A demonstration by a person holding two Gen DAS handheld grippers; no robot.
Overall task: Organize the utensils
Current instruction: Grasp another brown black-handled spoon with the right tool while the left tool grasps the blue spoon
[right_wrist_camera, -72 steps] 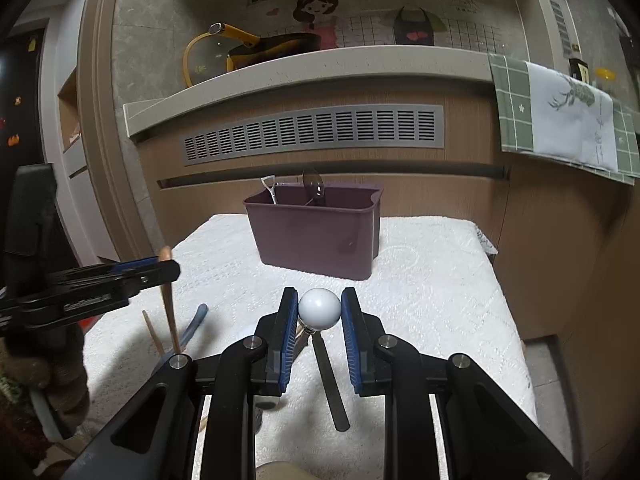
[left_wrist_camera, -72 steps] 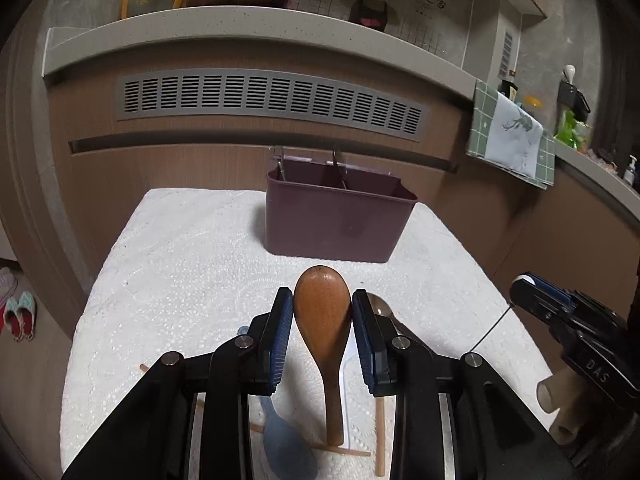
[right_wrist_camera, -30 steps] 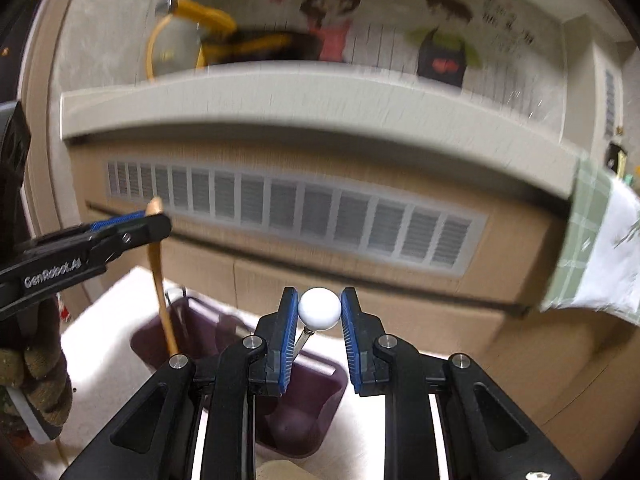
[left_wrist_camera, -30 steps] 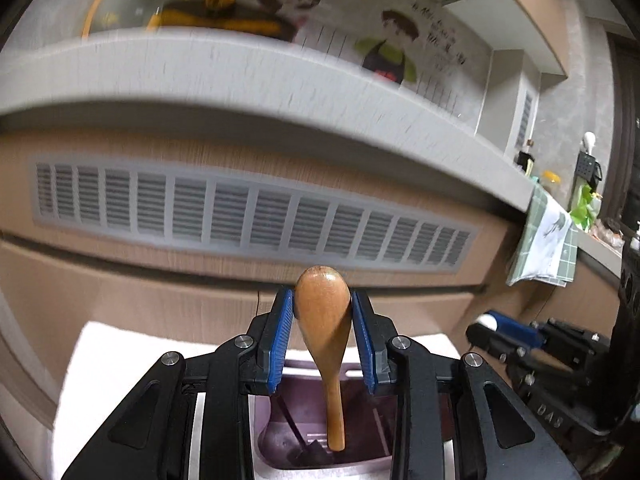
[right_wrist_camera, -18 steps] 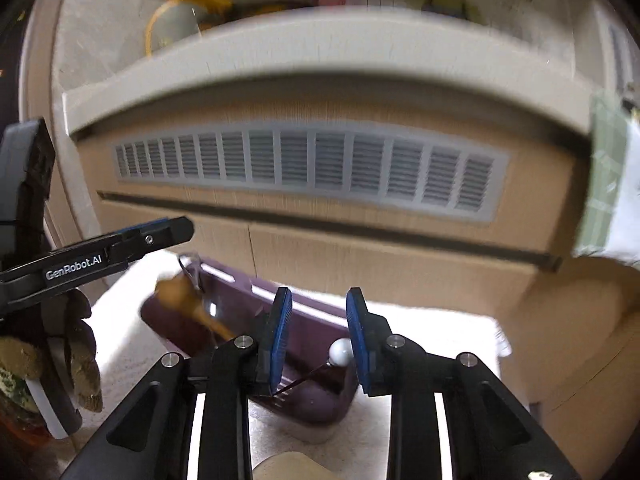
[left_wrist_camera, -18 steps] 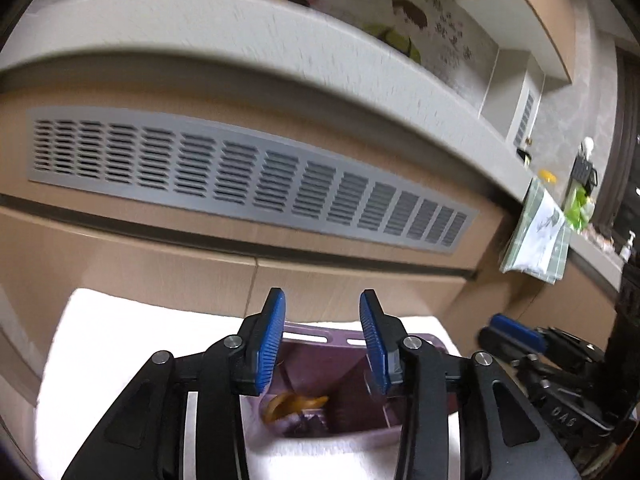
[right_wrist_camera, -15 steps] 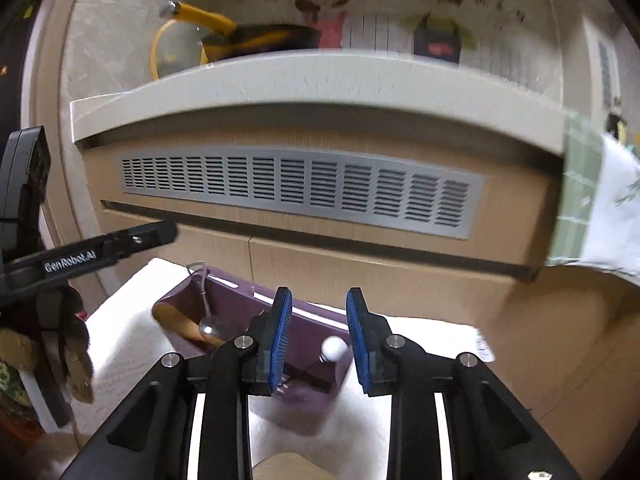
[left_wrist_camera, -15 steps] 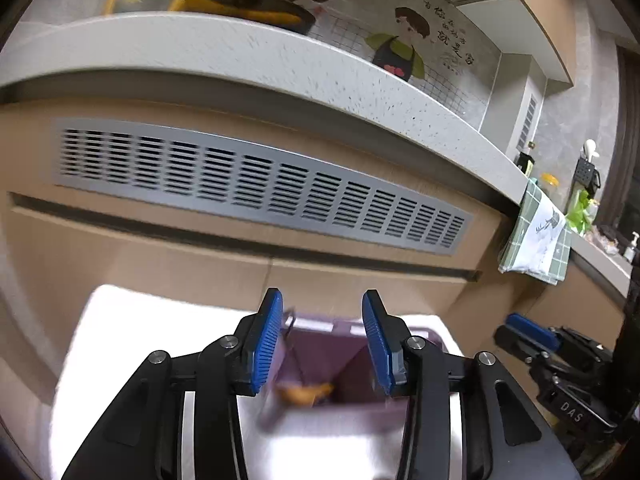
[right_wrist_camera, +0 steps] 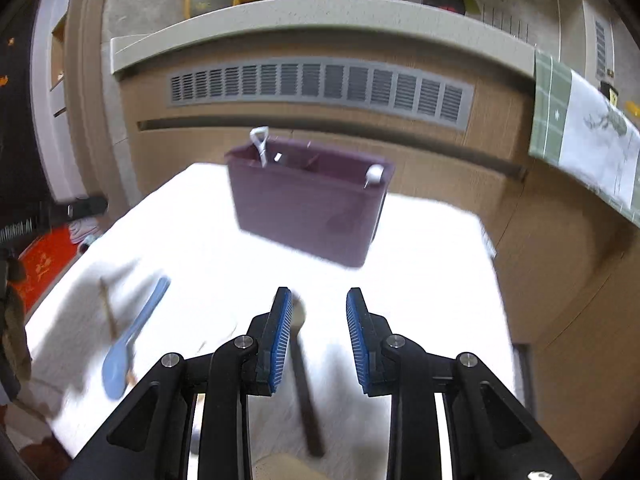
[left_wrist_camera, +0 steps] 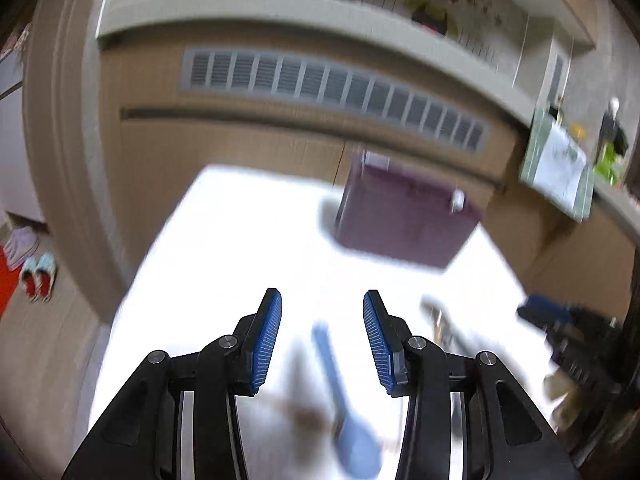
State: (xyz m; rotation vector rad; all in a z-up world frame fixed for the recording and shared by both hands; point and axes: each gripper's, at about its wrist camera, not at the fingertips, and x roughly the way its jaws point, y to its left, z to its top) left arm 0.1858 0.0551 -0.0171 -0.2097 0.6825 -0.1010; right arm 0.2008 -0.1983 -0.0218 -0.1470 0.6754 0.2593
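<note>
A purple utensil bin stands at the back of the white cloth-covered table, with a white-knobbed utensil and a metal handle sticking out of it. It also shows in the left wrist view. My left gripper is open and empty above a blue spoon. My right gripper is open and empty above a dark-handled spoon. The blue spoon lies to its left beside a thin wooden stick. Both views are blurred.
A wooden cabinet front with a grey vent rises behind the table. A green-and-white towel hangs at the right. The other gripper shows at the right edge of the left wrist view. Slippers lie on the floor at the left.
Both grippers opened over the bin: the wooden spoon and the white-knobbed utensil dropped in. Both grippers have since pulled back and down towards the near part of the table.
</note>
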